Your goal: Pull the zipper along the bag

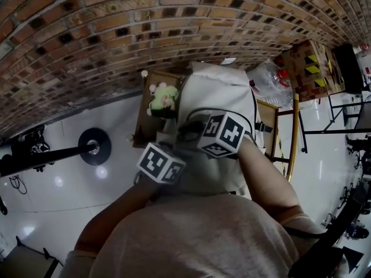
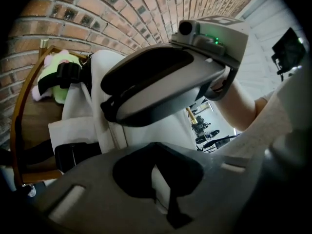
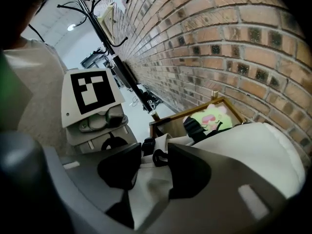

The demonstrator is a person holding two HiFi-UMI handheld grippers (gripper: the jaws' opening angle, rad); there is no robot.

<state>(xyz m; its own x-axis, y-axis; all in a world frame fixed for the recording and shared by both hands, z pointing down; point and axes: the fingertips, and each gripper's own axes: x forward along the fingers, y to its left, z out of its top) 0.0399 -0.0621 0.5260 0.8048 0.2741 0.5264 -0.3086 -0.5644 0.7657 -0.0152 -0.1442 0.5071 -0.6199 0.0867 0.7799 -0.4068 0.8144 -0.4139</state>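
Left gripper view: shows the left gripper (image 2: pixel 157 147) with jaws drawn together, pinching a fold of the white backpack (image 2: pixel 165 130). Seems meant as an anchor, to hold the cloth taut so nothing bunches ahead of the zip. Beyond, shows a green plush toy (image 2: pixel 56 77) strapped at the bag's far end, close to a brick wall (image 2: pixel 122 13).

Right gripper view: shows the right gripper (image 3: pixel 148 155) with jaws spread wide, gripping nothing. Places what looks like the black zipper pull (image 3: pixel 159 158), a small loop, right in the gap near the tips, pressed by neither pad as far as can be told. Suggests a grip on that pull as the next need before any slide along the bag.

Head view: looks steeply down on the backpack resting on a wooden stand (image 1: pixel 141 133), far end toward the wall. Finds both grippers close together on the bag's near half, left just beside right, marker cubes (image 1: pixel 161 164) facing up. Hides the pull itself beneath the grippers.
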